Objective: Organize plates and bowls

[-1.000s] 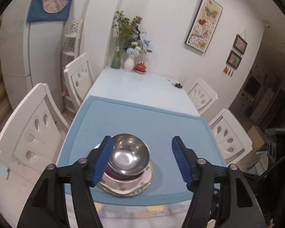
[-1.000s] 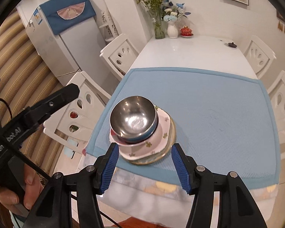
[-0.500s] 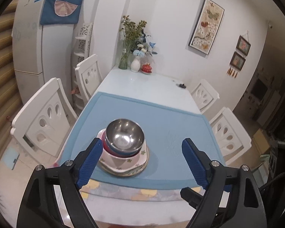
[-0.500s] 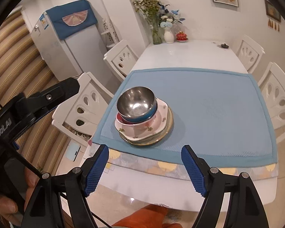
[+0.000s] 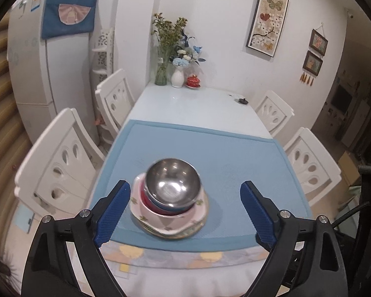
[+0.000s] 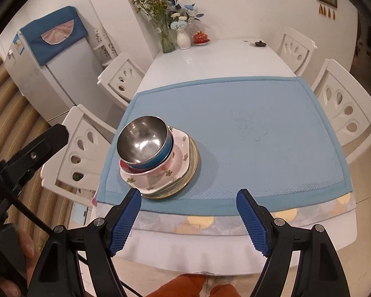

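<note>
1. Left hand-held gripper [image 5: 185, 210]: released, jaws spread wide, nothing between the pads. It hangs above the near edge of the bench [image 5: 197, 104], w/ the dish stack seen between its fingers but not touched.
2. Right hand-held gripper [image 6: 188, 219]: also released and empty, jaws wide apart, out over the bench's near edge, clear of the stack.
3. Task things: all in one pile on the near-left part of the blue mat [image 6: 247, 128]. Steel bowl [image 6: 143, 139] on top, sitting a bit tilted/off-centre in a blue bowl [image 6: 167, 152]; under that a red-lined bowl [image 5: 146, 198], then a pink floral plate [image 6: 160, 175], then a green-rimmed plate [image 6: 193, 163] at the bottom.
4. Rest of mat bare in both views; no loose plates or bowls seen elsewhere. Far end of bench: vases w/ flowers [image 5: 170, 49], a small red lidded cup [image 5: 193, 81].
5. Step, by my read: stacking looks done, or v. nearly; both grippers free.
6. Next move, if any: probably nudge the steel bowl square in its nest. Needs a light rim grip, since the pile leans left and a shove could slide it.
</note>
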The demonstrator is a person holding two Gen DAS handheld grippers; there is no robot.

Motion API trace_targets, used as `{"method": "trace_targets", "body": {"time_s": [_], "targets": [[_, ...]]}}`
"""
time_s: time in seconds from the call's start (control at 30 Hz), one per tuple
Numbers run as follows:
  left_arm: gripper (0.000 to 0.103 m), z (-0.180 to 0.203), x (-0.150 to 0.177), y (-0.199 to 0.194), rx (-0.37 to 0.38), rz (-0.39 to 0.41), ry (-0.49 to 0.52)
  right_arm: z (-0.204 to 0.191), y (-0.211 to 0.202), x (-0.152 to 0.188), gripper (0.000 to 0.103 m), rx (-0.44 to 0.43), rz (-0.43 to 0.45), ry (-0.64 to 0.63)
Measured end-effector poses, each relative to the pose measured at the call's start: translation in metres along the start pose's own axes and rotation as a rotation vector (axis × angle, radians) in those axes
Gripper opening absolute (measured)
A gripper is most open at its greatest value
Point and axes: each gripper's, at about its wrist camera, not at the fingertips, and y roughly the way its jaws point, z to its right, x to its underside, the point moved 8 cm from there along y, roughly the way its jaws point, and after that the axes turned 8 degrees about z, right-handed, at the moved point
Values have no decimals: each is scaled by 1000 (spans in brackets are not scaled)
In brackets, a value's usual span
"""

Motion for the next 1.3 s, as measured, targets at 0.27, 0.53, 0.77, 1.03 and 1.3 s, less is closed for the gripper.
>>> {"method": "trace_targets", "body": {"time_s": [0.27, 0.53, 0.77, 1.03, 1.3], "targets": [[90, -16, 10, 19, 9, -57, -4, -7, 26, 8, 77, 64, -70, 1], [90, -26, 11, 24, -4, -73, 23, -11, 34, 10, 77, 104, -79, -9], [90, -39, 5, 25, -42, -68, 47, -16, 37, 11, 77, 102, -93, -1], [90, -41, 8, 26, -50, -91, 74, -23, 36, 14, 77, 114, -96, -28], [90, -42, 9, 24, -47, -90, 67, -26, 35, 15, 77, 120, -91, -37]]}}
